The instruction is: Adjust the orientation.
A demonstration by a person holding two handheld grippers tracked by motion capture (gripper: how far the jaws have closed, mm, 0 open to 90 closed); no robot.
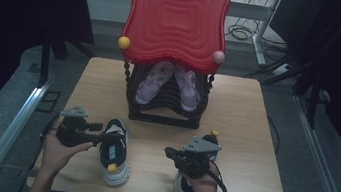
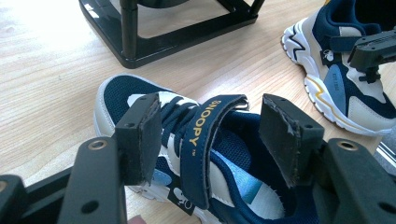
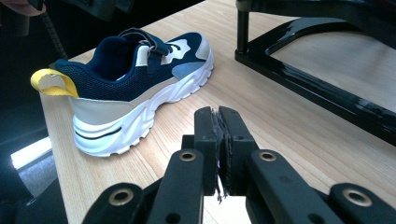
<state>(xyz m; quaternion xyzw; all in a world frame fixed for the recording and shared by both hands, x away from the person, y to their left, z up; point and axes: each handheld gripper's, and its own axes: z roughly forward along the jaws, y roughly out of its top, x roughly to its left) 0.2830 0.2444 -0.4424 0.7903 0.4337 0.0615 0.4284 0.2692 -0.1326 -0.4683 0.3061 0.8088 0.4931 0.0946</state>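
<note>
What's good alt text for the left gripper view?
The left tool, jaws open, straddles the strap of a navy and white sneaker lying on a wooden table, without pressing on it. A matching second sneaker sits at upper right with the other tool over it, and a black rack base stands behind.

In the high view, the right shoe (image 1: 185, 186) lies mostly under the right gripper (image 1: 170, 152) and the hand holding it, so just its toe and a yellow heel tab show. On the far rack (image 1: 164, 110), the red tray (image 1: 177, 18) covers the heels of the pink sandals (image 1: 170, 83). In the left gripper view, the bottom edge cuts off the left shoe (image 2: 205, 154), and the small badge on its side is too small to read.
</note>
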